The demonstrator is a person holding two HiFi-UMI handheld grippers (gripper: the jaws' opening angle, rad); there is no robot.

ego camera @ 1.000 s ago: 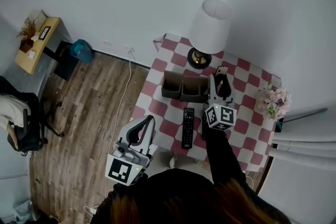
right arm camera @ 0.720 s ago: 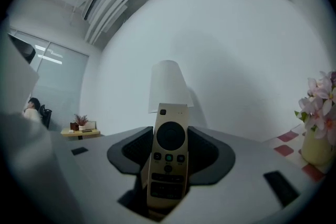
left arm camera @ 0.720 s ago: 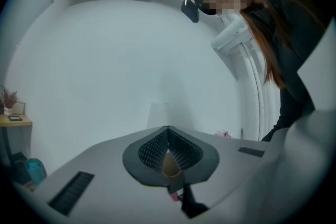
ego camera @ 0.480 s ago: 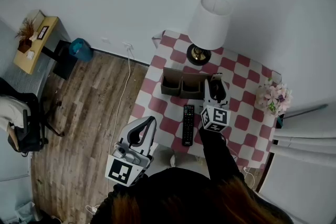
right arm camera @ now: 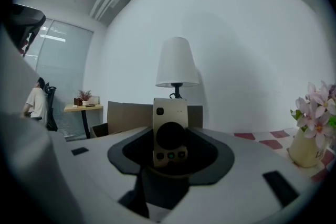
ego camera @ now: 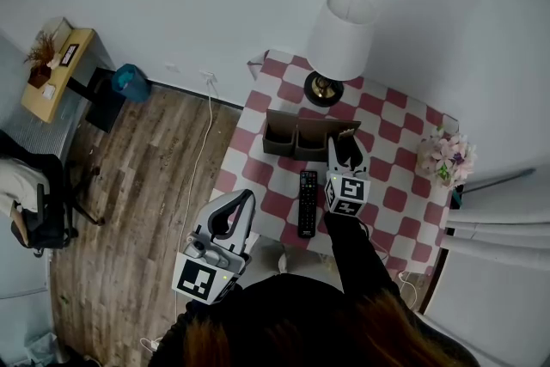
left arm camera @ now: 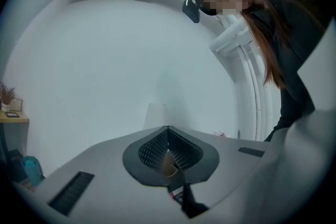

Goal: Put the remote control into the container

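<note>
Fingers of the right gripper (right arm camera: 170,140) are clamped on the remote (right arm camera: 170,131), having just nipped in a shade tighter. It stands upright between them, buttons facing the camera. Left gripper (ego camera: 243,198) hangs closed and empty off the bench (ego camera: 258,185) at 7 o'clock. Dead ahead at 12 o'clock, running off toward 10, sits the container (ego camera: 296,142), close behind the remote. My call: carry it forward over the near rim, keep it upright and clear of the raised flap, sink it well into a compartment, and only then loosen. A black remote (ego camera: 308,204) lies flat on the bench at 7 o'clock of those right fingers, untouched.
</note>
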